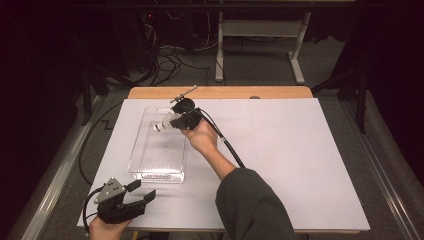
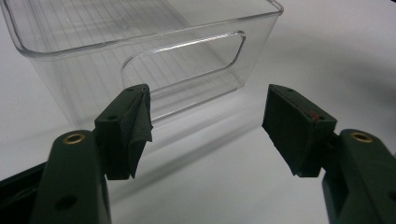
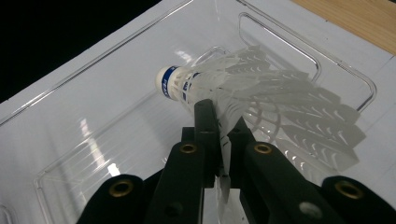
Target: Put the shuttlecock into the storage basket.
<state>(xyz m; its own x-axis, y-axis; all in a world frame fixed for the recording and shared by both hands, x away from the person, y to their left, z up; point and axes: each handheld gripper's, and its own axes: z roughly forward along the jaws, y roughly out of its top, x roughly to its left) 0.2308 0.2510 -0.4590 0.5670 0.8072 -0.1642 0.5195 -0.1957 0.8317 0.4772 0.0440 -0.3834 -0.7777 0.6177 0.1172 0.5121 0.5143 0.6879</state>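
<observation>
A clear plastic bin [image 1: 145, 160] lies on the white table cover, left of centre. My right gripper [image 1: 172, 122] hangs over the bin's far end, shut on the feathers of a white shuttlecock [image 1: 162, 124]. In the right gripper view the shuttlecock [image 3: 261, 93] lies sideways above the bin floor [image 3: 93, 130], its cork with a blue band pointing away to the left, its skirt pinched between the jaws of my right gripper [image 3: 223, 122]. My left gripper [image 1: 141, 192] rests near the table's front left corner, open and holding nothing. Its view shows the bin's near wall [image 2: 187, 56] just beyond my left gripper [image 2: 205, 121].
The white cover [image 1: 300, 160] spreads to the right of the bin. A strip of wooden table edge [image 1: 220, 92] shows at the back. A black cable [image 1: 227, 142] trails from the right gripper along the forearm. Table legs and cables stand on the floor behind.
</observation>
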